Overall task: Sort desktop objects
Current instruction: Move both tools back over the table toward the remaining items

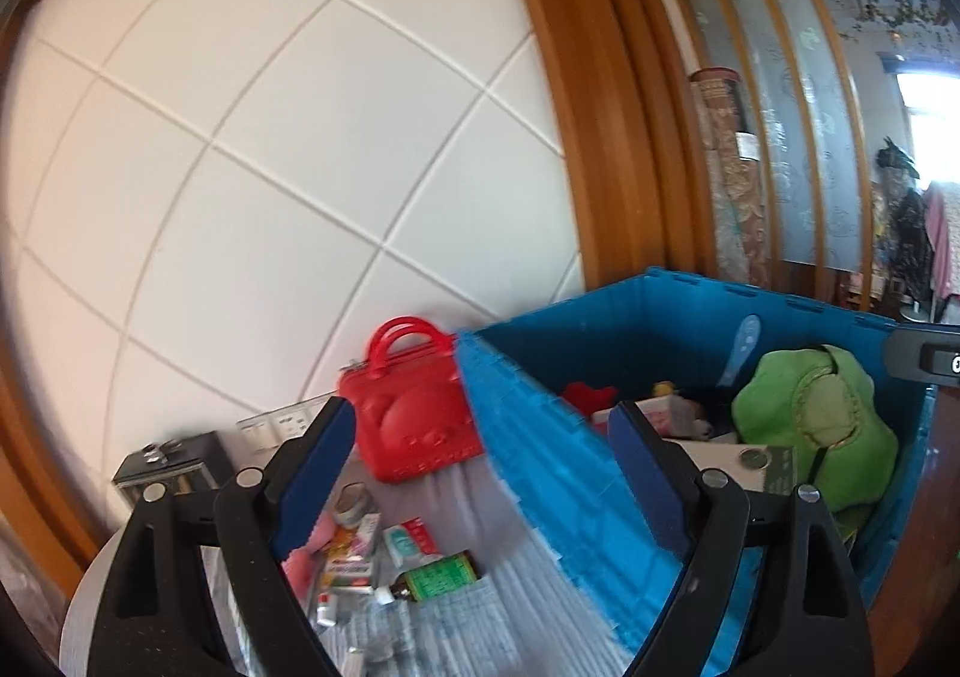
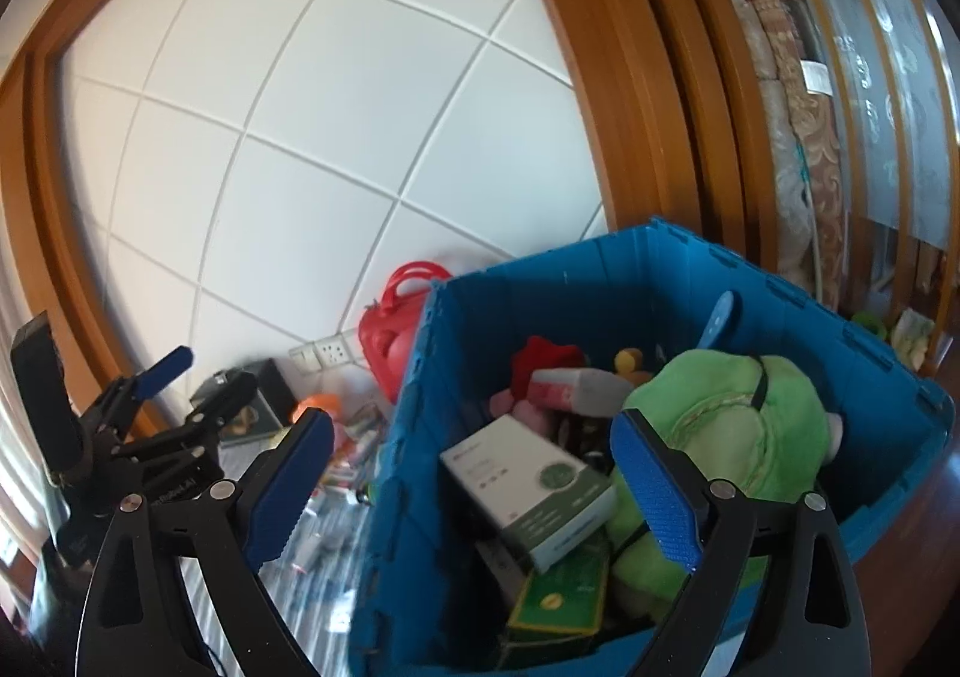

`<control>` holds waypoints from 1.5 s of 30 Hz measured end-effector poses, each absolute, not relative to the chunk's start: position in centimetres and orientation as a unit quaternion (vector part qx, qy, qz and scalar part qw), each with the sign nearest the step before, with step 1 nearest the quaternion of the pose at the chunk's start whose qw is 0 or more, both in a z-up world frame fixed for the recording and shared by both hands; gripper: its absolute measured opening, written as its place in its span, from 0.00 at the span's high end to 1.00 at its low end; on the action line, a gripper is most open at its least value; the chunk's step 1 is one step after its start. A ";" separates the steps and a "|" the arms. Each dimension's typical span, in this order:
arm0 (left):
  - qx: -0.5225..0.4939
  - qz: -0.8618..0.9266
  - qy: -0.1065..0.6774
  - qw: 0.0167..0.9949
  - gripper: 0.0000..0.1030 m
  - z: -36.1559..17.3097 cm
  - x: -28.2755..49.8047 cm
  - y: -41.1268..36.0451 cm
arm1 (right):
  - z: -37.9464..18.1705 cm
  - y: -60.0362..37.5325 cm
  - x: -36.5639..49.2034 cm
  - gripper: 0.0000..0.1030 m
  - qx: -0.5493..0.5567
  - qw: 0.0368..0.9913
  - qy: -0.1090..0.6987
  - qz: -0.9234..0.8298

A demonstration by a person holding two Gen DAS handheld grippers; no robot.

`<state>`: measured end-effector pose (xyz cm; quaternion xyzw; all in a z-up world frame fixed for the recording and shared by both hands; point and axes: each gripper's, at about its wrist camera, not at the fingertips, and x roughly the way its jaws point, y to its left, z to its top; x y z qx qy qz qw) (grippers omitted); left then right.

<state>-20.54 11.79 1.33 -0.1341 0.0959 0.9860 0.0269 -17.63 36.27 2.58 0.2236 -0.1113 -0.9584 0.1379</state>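
Note:
A blue plastic crate (image 1: 540, 473) (image 2: 396, 497) stands on the table, holding a green plush toy (image 1: 822, 425) (image 2: 738, 431), a white and green box (image 2: 528, 491) and other items. My left gripper (image 1: 480, 437) is open and hovers over the crate's left wall, with nothing held. Its dark frame and blue pads also show at the left of the right wrist view, left gripper (image 2: 201, 377). My right gripper (image 2: 471, 431) is open above the crate's near left corner and is empty. Loose small things lie left of the crate: a green bottle (image 1: 438, 578), tubes and packets (image 1: 354, 563).
A red handbag-shaped case (image 1: 414, 425) (image 2: 390, 341) stands against the white tiled wall behind the crate. A black box (image 1: 168, 467) and wall sockets (image 1: 282, 425) sit at the back left. A wooden door frame (image 1: 588, 137) rises behind the crate.

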 end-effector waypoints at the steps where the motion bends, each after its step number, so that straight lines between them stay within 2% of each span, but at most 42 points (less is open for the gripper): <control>1: -0.134 0.987 0.093 0.013 0.16 1.2 -20.0 10.9 | 2.6 35.5 -17.3 0.05 0.223 0.135 -0.108 -0.959; 5: -0.134 0.986 0.087 -0.044 0.16 0.7 -18.6 7.5 | 2.8 30.8 -15.7 0.01 0.207 0.123 -0.066 -0.968; 14: -0.162 0.977 0.105 -0.089 0.16 -0.8 -16.7 -0.9 | 1.5 20.0 -14.4 0.01 0.211 0.135 -0.016 -0.968; 20: -0.160 0.968 0.125 -0.150 0.16 -2.7 -16.4 -8.9 | -1.4 14.1 -15.0 0.01 0.231 0.150 -0.001 -0.961; 25: -0.193 0.954 0.103 -0.205 0.16 -5.1 -17.7 -16.0 | -4.5 10.2 -17.3 0.00 0.271 0.172 0.021 -0.947; 30: -0.221 0.940 0.075 -0.251 0.16 -6.8 -19.4 -21.5 | -7.8 3.8 -22.4 0.00 0.313 0.227 0.069 -0.920; 35: -0.244 0.933 0.057 -0.260 0.16 -8.8 -21.1 -24.9 | -13.1 -5.2 -30.8 0.00 0.369 0.267 0.071 -0.887; 38: -0.271 0.927 0.047 -0.256 0.16 -11.1 -22.3 -27.3 | -17.2 -10.5 -36.7 0.00 0.415 0.255 0.039 -0.872; 45: -0.303 0.914 0.028 -0.269 0.16 -15.1 -23.5 -32.4 | -26.9 -19.9 -46.4 0.00 0.510 0.165 0.045 -0.843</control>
